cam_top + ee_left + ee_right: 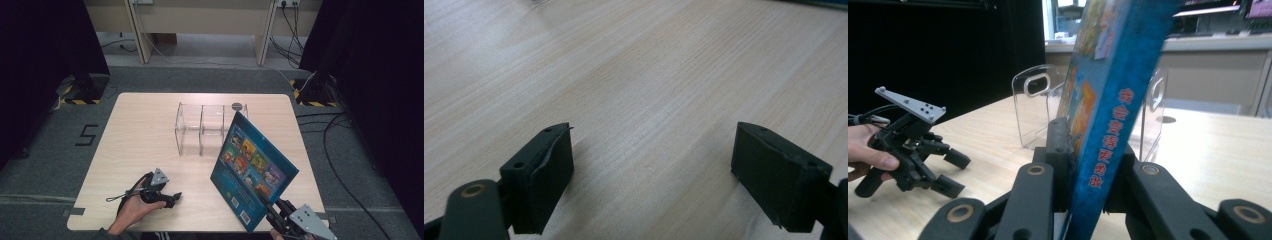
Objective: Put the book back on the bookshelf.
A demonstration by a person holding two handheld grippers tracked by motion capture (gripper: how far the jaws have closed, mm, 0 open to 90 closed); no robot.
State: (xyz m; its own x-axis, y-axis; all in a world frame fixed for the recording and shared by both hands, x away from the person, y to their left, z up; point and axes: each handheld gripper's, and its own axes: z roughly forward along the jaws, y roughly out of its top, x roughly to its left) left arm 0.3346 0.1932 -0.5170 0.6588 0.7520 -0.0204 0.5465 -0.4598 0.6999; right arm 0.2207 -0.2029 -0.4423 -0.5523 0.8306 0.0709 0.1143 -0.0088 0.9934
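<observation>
Right gripper (270, 206): I have its jaws clamped on the lower corner of the book, at the near right edge of the table. In the right gripper view the two black jaws press on either side of the book's spine edge.
Book (252, 170): I see a thin blue picture book with a grid of coloured panels on its cover and a barcode near the bottom corner. It is lifted off the table and tilted, its top corner leaning toward the far side, its lower corner in my right jaws. In the high view its top corner overlaps the right end of the clear rack; I cannot tell if they touch.
Clear rack (200, 129): a see-through plastic holder with upright dividers stands at the middle of the table toward the far edge. Its compartments look bare from above. In the right gripper view it stands behind the book (1108, 105).
Left gripper (172, 199): my left hand (134, 209) rests it low at the near left of the table, well apart from the book. Its jaws stand apart with only bare wood between them.
Table (145, 145): light wood, with a small dark round mark near the far edge behind the rack.
</observation>
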